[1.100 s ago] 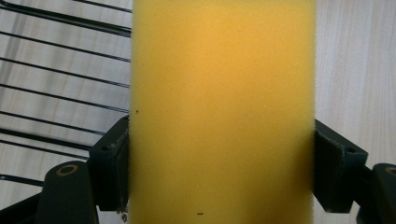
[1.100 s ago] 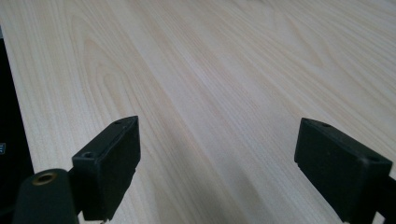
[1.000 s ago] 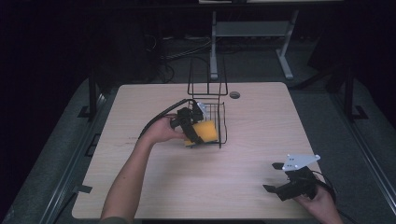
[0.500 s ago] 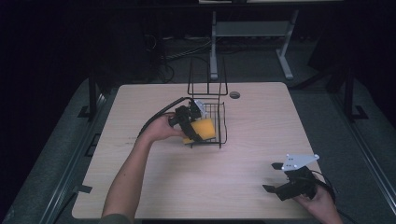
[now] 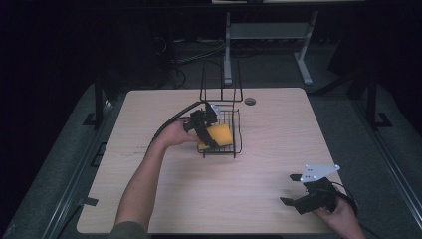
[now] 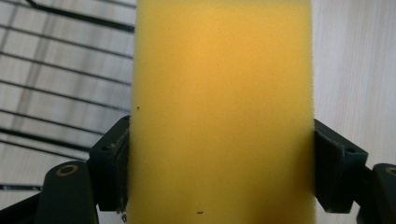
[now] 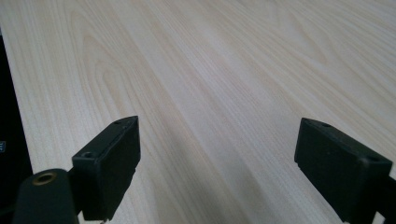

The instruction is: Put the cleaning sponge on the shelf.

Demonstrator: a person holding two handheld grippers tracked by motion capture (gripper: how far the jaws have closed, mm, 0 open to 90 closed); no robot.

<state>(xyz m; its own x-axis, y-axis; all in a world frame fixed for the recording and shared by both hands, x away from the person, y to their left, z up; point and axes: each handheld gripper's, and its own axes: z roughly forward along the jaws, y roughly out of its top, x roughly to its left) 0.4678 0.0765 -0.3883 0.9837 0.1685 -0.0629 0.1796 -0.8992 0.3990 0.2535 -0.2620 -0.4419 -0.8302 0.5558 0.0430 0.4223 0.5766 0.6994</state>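
Observation:
A yellow sponge [image 5: 220, 134] is held over the black wire basket [image 5: 237, 130] near the middle of the table. My left gripper [image 5: 209, 133] is shut on it, the jaws pressing its two sides. In the left gripper view the sponge [image 6: 219, 107] stands tall between the jaws, with the basket's wires [image 6: 56, 93] behind it on the left. My right gripper [image 5: 292, 190] rests low at the table's front right corner, open. In the right gripper view its jaws [image 7: 233, 172] stand wide apart over bare wood.
The basket has a tall wire handle [image 5: 220, 82] rising at its far side. A small dark round hole [image 5: 250, 101] sits near the table's [image 5: 278, 149] far edge. A cable [image 5: 171, 122] trails from the left gripper. Metal frame legs [image 5: 229, 45] stand beyond the table.
My left gripper has carried the sponge a little farther right and up, over the basket. The right gripper has stayed where it was.

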